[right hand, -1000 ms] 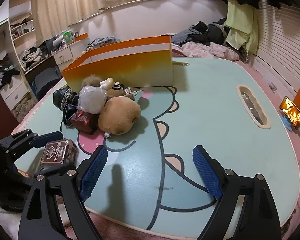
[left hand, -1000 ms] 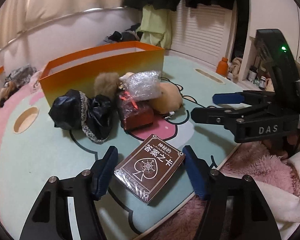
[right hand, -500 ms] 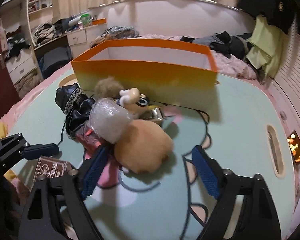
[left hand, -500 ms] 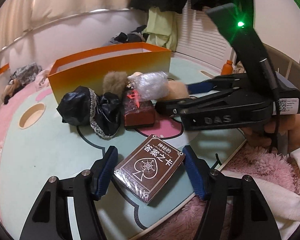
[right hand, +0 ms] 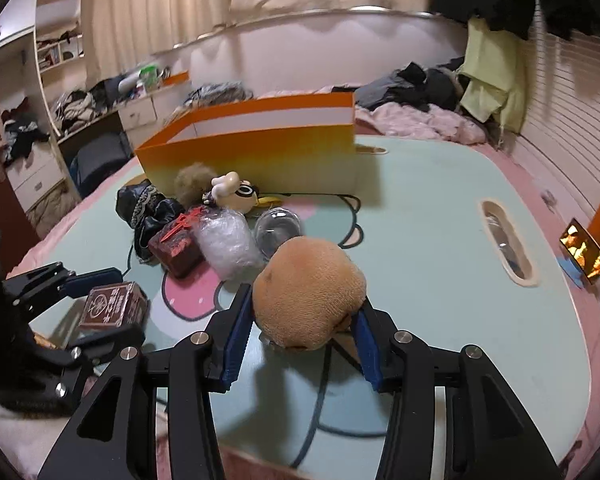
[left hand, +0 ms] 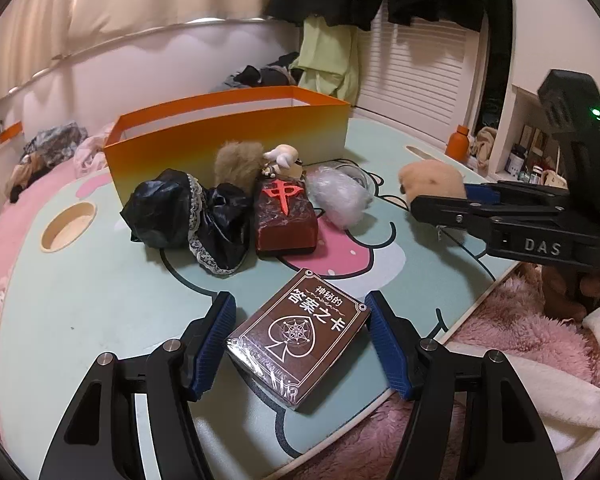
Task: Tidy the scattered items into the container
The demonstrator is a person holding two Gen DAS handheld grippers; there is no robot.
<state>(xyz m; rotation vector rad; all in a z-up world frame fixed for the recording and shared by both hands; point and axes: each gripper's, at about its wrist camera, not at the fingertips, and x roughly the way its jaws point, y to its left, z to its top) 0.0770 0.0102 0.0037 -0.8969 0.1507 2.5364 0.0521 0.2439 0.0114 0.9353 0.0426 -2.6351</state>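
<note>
Writing first: the brown card box [left hand: 300, 334] carries white Chinese characters, 神秘的 over 答案之卡, above a spade outline with a star web inside. The dark red block [left hand: 286, 220] shows a raised red 中. On the right tongs [left hand: 466, 202], in the left camera, the body reads DAS in pale letters, and a green light glows on top of it.

Left to right on the worktop [left hand: 80, 300]: a crumpled black pouch [left hand: 188, 216] with a lace trim, a tuft of tan fur [left hand: 236, 160] behind it, then the red block wrapped in shiny film, a small cream figure [left hand: 284, 156] with goggle eyes behind that, a wad of clear wrap [left hand: 338, 196], and a clear dome [right hand: 278, 228] beside it. The orange box [left hand: 228, 140], white inside, stands open at the back, just behind the pile.

The card box lies flat at the near edge of the worktop, turned at an angle, between the blue pads of the left tongs [left hand: 300, 344]. Those tongs stand wide; the left pad is clear of the box, the right pad very near its corner, nothing gripped.

Over to the right: the round tan plush [right hand: 310, 294] sits squeezed between the right tongs [right hand: 300, 316], both blue pads pressed into its sides, well short of the orange box [right hand: 256, 156]. Whether it is off the worktop, I cannot tell.
</note>
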